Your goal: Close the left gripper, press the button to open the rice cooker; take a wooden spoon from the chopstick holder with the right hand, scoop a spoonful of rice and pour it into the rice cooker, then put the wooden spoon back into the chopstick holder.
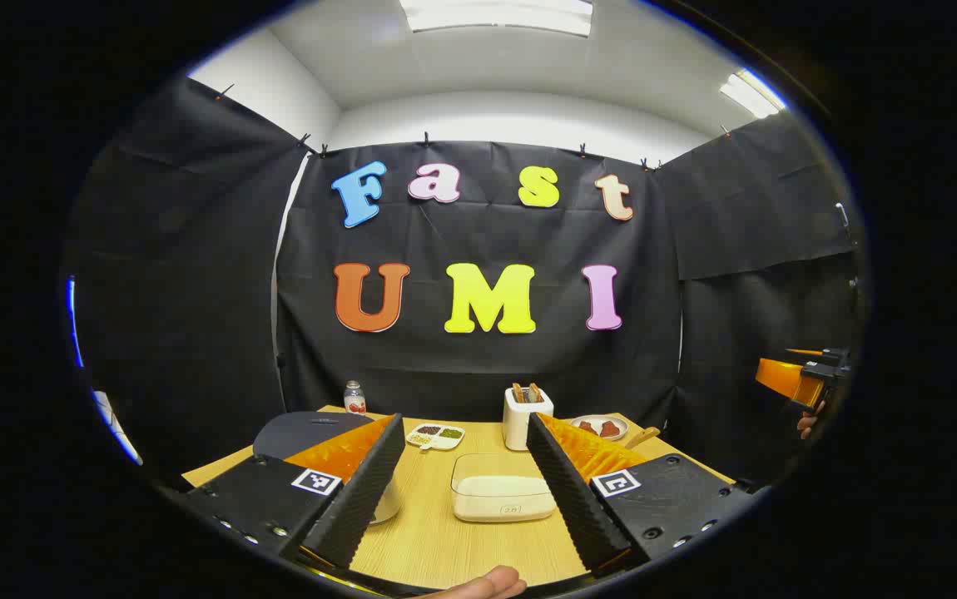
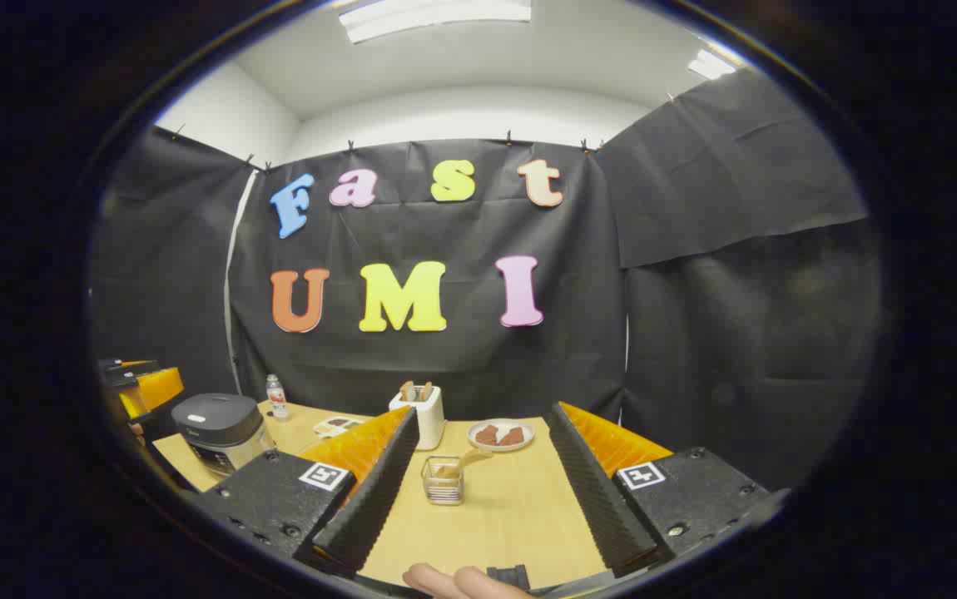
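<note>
The left gripper (image 1: 463, 426) is open above the near edge of the wooden table (image 1: 437, 549). Between its fingers lies a clear box of white rice (image 1: 502, 497). The rice cooker (image 1: 304, 431), dark lid down, sits at the left, partly behind the left finger; in the right gripper view the rice cooker (image 2: 219, 431) stands far left. The right gripper (image 2: 484, 413) is open, nothing in it. Ahead of it a small clear chopstick holder (image 2: 443, 482) carries a wooden spoon (image 2: 468, 459) leaning right. The spoon's handle (image 1: 643, 435) pokes out behind the left gripper's right finger.
A white toaster-like box (image 1: 526, 418) with brown slices stands mid-table, a plate of reddish food (image 1: 600, 428) to its right, a divided dish (image 1: 437, 435) and a small bottle (image 1: 354, 398) at the back left. Black cloth walls surround the table. A fingertip (image 1: 478, 584) shows at the bottom.
</note>
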### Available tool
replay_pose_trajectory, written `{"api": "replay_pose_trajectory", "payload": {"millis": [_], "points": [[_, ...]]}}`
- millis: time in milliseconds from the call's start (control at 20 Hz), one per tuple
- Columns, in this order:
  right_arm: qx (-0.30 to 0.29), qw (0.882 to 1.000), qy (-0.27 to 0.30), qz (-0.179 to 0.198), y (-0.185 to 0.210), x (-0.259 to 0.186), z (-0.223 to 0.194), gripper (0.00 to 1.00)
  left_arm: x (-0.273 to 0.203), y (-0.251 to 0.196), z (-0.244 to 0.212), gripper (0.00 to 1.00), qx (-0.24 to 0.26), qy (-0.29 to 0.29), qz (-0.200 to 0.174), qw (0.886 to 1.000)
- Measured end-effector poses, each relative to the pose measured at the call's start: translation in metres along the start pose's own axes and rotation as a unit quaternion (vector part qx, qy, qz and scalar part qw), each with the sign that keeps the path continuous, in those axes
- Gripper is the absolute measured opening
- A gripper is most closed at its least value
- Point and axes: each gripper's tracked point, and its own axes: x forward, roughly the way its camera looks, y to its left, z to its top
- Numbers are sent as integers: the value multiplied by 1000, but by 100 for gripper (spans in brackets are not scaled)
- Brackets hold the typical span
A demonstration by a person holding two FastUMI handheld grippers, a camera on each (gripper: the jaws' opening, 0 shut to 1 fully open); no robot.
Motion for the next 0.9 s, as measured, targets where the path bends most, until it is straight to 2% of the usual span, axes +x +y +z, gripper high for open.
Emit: {"api": "replay_pose_trajectory", "payload": {"millis": [50, 550, 800, 900], "points": [[1, 1000, -1, 1, -1, -1, -1, 100, -1, 1, 0, 94, 0, 0, 0, 1000], [0, 1000, -5, 10, -1, -2, -10, 99, 5, 0, -4, 94, 6, 1, 5, 1000], [2, 1000, -3, 18, 0, 4, -17, 100, 16, 11, -13, 94, 19, 10, 25, 999], [3, 1000, -4, 22, 1, 10, -19, 100, 20, 25, -11, 94, 22, 6, 46, 999]]}}
